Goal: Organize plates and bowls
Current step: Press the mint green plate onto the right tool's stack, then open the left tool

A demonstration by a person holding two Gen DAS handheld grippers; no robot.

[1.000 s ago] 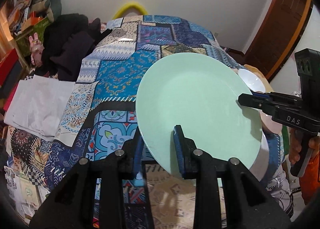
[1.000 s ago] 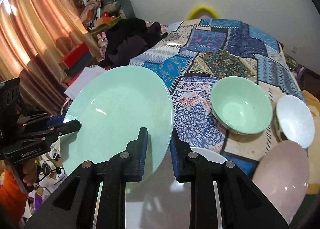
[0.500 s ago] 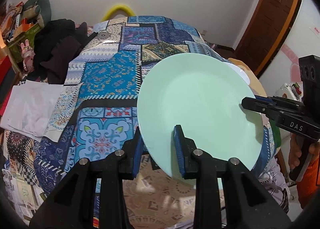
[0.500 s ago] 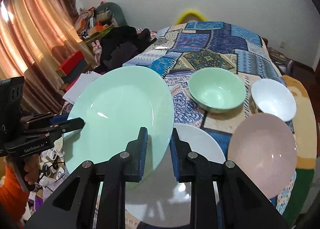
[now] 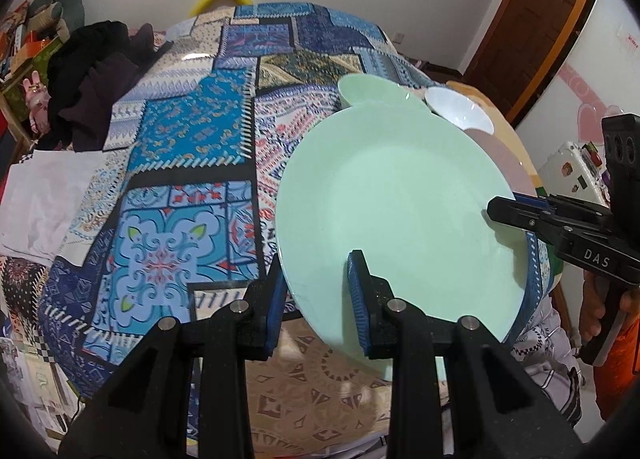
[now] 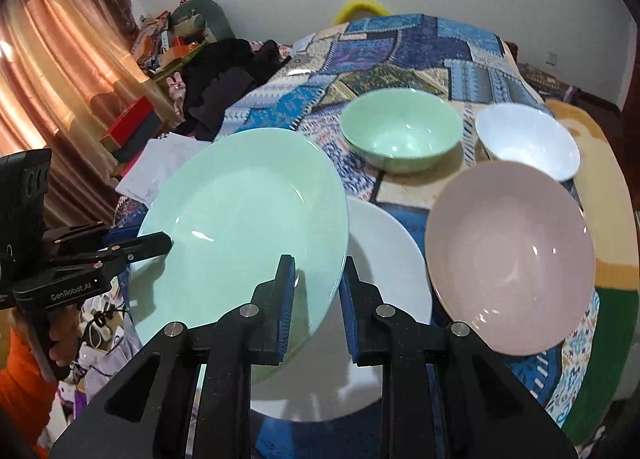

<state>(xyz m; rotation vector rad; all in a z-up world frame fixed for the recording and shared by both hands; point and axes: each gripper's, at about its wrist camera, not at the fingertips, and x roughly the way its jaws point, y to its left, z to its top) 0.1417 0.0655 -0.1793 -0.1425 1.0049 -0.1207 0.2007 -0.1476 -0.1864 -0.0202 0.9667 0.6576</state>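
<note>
Both grippers pinch the mint-green plate (image 6: 240,219) above the patchwork-covered table (image 5: 192,147): left gripper (image 5: 316,299) on its near-left rim, right gripper (image 6: 316,299) opposite. Below lies a white plate (image 6: 384,259); right, a pink plate (image 6: 512,259); farther, an empty green bowl (image 6: 400,135) and an empty white bowl (image 6: 528,139).

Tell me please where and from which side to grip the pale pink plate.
Grip the pale pink plate by its thin near rim, coming low from the front, probably one finger above and one beneath. It lies flat on the patchwork cloth, and the white bowl crowds its far edge.
</note>
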